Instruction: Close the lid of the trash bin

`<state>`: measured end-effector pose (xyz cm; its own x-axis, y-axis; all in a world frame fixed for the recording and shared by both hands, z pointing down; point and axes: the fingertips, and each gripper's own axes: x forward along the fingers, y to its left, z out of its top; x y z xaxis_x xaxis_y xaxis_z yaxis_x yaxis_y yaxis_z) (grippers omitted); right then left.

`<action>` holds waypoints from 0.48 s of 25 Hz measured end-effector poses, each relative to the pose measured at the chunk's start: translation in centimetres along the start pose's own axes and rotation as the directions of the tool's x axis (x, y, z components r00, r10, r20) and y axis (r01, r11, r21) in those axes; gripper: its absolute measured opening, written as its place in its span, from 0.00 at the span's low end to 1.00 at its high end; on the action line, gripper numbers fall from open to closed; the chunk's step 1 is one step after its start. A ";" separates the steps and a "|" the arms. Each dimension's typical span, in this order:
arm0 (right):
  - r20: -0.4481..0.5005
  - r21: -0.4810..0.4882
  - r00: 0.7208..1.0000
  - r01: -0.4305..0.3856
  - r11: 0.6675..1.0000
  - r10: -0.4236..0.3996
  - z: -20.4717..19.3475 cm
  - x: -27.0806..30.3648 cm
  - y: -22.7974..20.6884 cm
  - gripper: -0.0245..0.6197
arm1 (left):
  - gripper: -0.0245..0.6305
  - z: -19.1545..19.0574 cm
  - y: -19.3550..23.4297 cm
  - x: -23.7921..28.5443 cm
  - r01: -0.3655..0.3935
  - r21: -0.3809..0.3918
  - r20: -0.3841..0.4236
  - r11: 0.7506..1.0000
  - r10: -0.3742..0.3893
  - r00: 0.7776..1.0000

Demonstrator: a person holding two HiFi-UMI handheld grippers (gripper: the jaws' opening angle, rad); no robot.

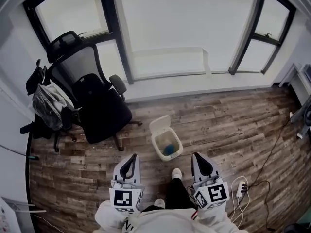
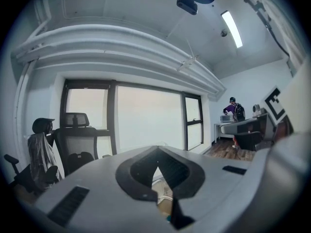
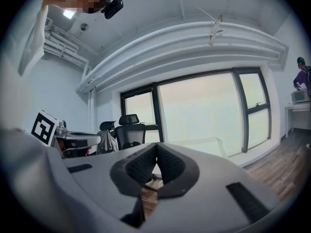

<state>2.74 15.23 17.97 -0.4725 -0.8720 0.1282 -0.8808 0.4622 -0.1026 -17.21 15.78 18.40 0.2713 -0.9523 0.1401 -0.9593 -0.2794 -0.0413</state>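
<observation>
A small white trash bin [image 1: 166, 147] stands on the wood floor in the head view, with something blue inside. Its lid [image 1: 160, 125] is open and tipped back toward the window. My left gripper [image 1: 131, 158] hovers near the bin's left front, my right gripper [image 1: 197, 155] near its right front; both are apart from it. In the left gripper view the left gripper [image 2: 157, 148] has its tips together, and a bit of the bin [image 2: 163, 191] shows through the gap below. The right gripper [image 3: 156, 145] is likewise shut on nothing.
A black office chair [image 1: 99, 103] stands left of the bin, and a coat-draped chair [image 1: 47, 102] stands further left. A power strip with cables [image 1: 240, 188] lies on the floor at right. A white shoe [image 1: 176, 173] is between the grippers. The window wall is behind.
</observation>
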 end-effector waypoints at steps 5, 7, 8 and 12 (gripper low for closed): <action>-0.026 0.013 0.999 -0.046 0.999 0.046 0.2 6.7 -5.0 0.08 | 0.05 -0.1 0.8 7.9 -0.038 0.000 -0.024 0.999 0.038 0.999; -0.034 0.020 0.997 -0.062 0.998 0.063 0.5 9.2 -7.2 0.08 | 0.05 0.1 0.6 10.9 -0.048 -0.003 -0.037 0.999 0.048 0.998; -0.039 0.024 0.997 -0.071 0.997 0.072 0.6 10.4 -8.2 0.08 | 0.05 0.0 0.6 12.4 -0.053 -0.004 -0.042 0.999 0.052 0.998; -0.061 0.041 0.992 -0.104 0.994 0.107 0.7 14.5 -12.2 0.08 | 0.05 0.2 0.7 17.5 -0.091 -0.024 -0.073 0.996 0.090 0.993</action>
<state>6.64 -3.20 20.40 -0.5648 -0.8062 0.1765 -0.8247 0.5437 -0.1557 -13.13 -1.08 20.64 0.1778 -0.9619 0.2075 -0.9817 -0.1881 -0.0306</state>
